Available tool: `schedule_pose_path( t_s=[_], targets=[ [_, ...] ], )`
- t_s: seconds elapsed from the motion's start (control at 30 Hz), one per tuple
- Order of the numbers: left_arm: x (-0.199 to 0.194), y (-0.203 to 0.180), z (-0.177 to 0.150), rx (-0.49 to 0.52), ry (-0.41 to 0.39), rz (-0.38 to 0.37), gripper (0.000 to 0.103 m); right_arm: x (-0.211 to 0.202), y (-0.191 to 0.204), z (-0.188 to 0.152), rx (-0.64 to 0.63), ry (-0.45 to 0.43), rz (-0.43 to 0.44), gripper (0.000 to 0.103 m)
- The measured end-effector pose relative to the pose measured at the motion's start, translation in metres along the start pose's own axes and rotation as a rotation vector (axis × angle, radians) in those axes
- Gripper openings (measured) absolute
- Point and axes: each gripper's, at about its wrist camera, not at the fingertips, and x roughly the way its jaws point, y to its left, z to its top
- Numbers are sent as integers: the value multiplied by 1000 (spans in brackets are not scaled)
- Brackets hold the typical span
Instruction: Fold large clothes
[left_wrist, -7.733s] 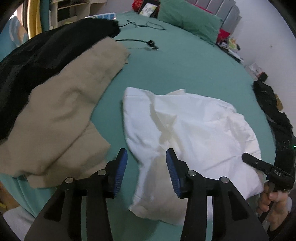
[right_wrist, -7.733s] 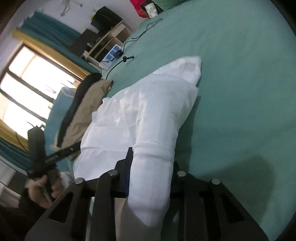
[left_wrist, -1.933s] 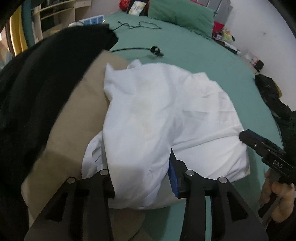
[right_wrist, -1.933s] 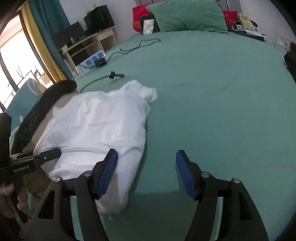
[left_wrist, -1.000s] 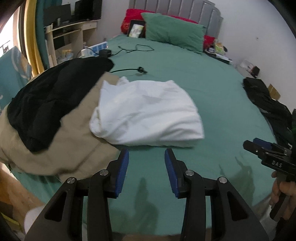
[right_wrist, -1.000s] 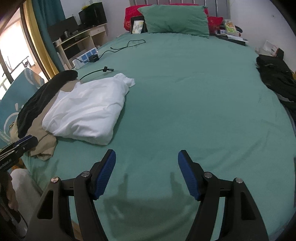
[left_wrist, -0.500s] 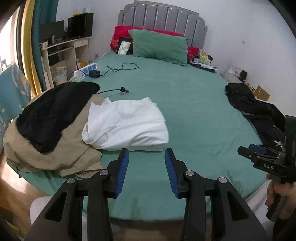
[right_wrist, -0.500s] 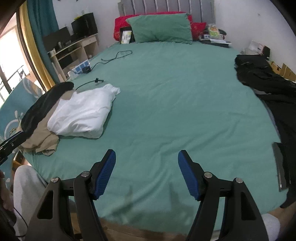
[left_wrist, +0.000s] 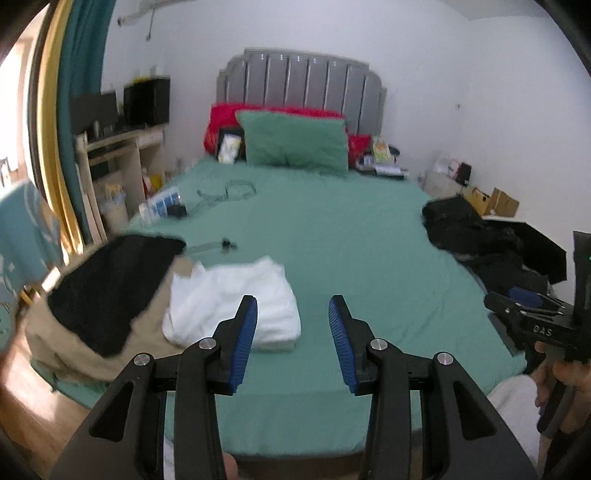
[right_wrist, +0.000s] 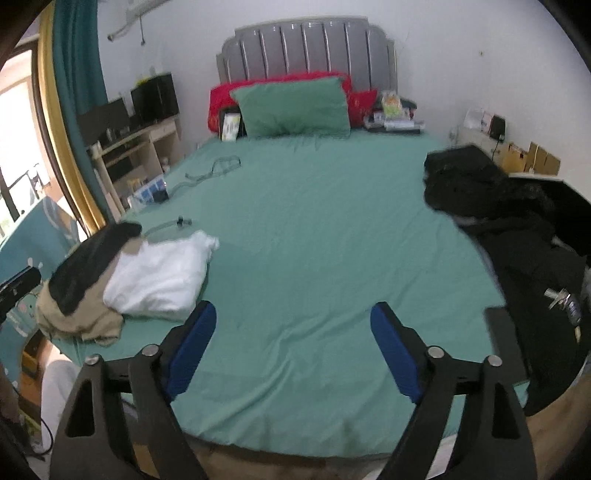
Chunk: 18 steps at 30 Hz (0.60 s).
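Folded white garment (left_wrist: 236, 302): laid at the near left part of the bed (left_wrist: 351, 236), partly on a tan garment (left_wrist: 85, 343) that carries a black garment (left_wrist: 110, 280); judged finished and set aside.
Next garment: a black heap (right_wrist: 491, 206) is seen along the right edge of the bed, with part of it hanging over the side; it is judged the likely next piece.
Handling: the black heap is judged soft, limp and fairly bulky, heavier than the white piece, with no stiffness to hold a shape; sagging and trailing are to be expected when it is lifted.
Hard parts: small metal pieces (right_wrist: 563, 297), perhaps a buckle or zip pull, are seen on the hanging part and could snag.
Where to take hold: two well-separated points on one edge, such as shoulders or a waistband, are judged best, so that the cloth is spread flat on the bare middle of the bed; which edge is which cannot be told from the crumpled heap.
Left hand-held gripper (left_wrist: 293, 338): held above the near edge of the bed, jaws parted to a middling gap, nothing between them.
Right hand-held gripper (right_wrist: 293, 347): jaws have just been opening and now stand wide, nothing between them.
Writing: "DAS" (left_wrist: 543, 329) is read in white on the body of the right hand-held gripper in the left wrist view; labels on boxes by the headboard are too small to be read.
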Motion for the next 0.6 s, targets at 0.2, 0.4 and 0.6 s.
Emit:
schedule_pose_path(
  t_s=[0.2, 0.4, 0.6],
  targets=[
    [-36, -20, 30, 51, -154, 8, 62, -40, 8, 24, -36, -116, -27, 91],
    [-60, -29, 53, 54, -273, 22, 75, -77, 21, 50, -61, -236, -28, 93],
    [-82, -32, 69, 46, -389, 48, 77, -112, 38, 72, -88, -368, -25, 98]
  ],
)
